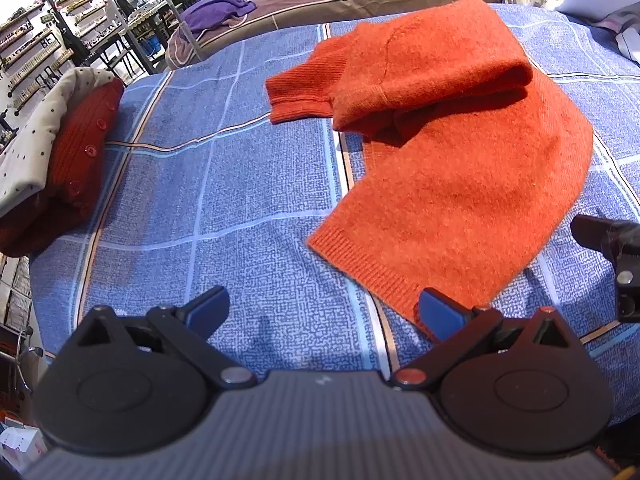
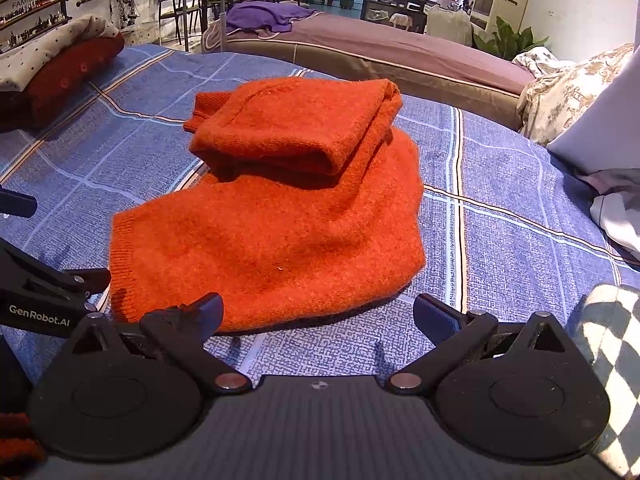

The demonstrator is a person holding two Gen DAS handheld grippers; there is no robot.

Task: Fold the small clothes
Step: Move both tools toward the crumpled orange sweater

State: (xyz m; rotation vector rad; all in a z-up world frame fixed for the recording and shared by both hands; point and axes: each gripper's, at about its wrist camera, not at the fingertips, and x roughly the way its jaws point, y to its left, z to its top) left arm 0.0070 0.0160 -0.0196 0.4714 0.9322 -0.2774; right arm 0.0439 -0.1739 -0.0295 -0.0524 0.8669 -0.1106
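Nearby, both tongs (image 1: pixel 324 312) (image 2: pixel 318 316) wide beside sweater hem (image 1: pixel 360 268).

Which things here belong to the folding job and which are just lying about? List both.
Job:
orange sweater, partly folded
left gripper, open
right gripper, open
blue checked sheet under it

Lying about:
dark red buttoned garment
dotted cloth
purple blanket

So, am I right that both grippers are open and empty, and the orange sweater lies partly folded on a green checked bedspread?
Not quite: the bedspread is blue checked, not green, as the right wrist view shows. The rest holds: the left gripper and right gripper are open and empty, and the orange sweater lies partly folded on it.
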